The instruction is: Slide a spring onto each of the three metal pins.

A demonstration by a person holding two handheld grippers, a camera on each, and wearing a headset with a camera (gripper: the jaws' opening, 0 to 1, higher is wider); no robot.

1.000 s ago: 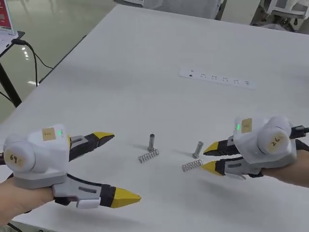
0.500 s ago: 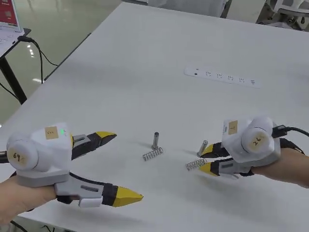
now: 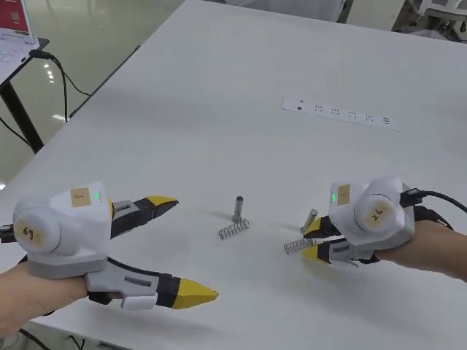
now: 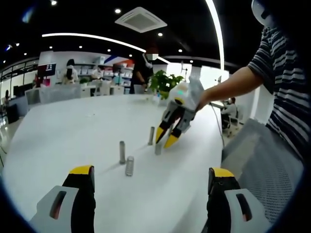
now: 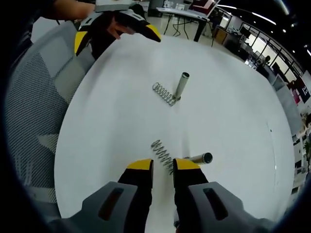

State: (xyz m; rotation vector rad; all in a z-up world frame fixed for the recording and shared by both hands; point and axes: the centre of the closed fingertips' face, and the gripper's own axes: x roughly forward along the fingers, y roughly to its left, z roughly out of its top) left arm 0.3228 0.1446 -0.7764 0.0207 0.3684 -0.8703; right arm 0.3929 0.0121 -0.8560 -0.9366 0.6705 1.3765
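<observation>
On the white table (image 3: 219,95) one short metal pin (image 3: 238,208) stands upright, and a spring (image 3: 233,230) lies at its foot. To the right a second pin (image 3: 309,221) stands beside another spring (image 3: 295,246). My right gripper (image 3: 309,240) is low over the table with its jaws a narrow gap apart. The near end of that spring (image 5: 163,155) lies between the fingertips (image 5: 141,166), and the pin (image 5: 197,158) is just outside the right one. My left gripper (image 3: 182,248) hovers wide open at the lower left, holding nothing, well short of the first pin (image 4: 122,152) and its spring (image 4: 129,166).
A white power strip (image 3: 341,115) lies farther back on the table. A laptop (image 3: 13,33) on a side stand with a hanging cable (image 3: 62,69) is off the left edge. A mesh chair (image 5: 29,111) sits by the near edge.
My right gripper has slid left along the table until its tips reach the right-hand spring. The left gripper has stayed where it was, still open.
</observation>
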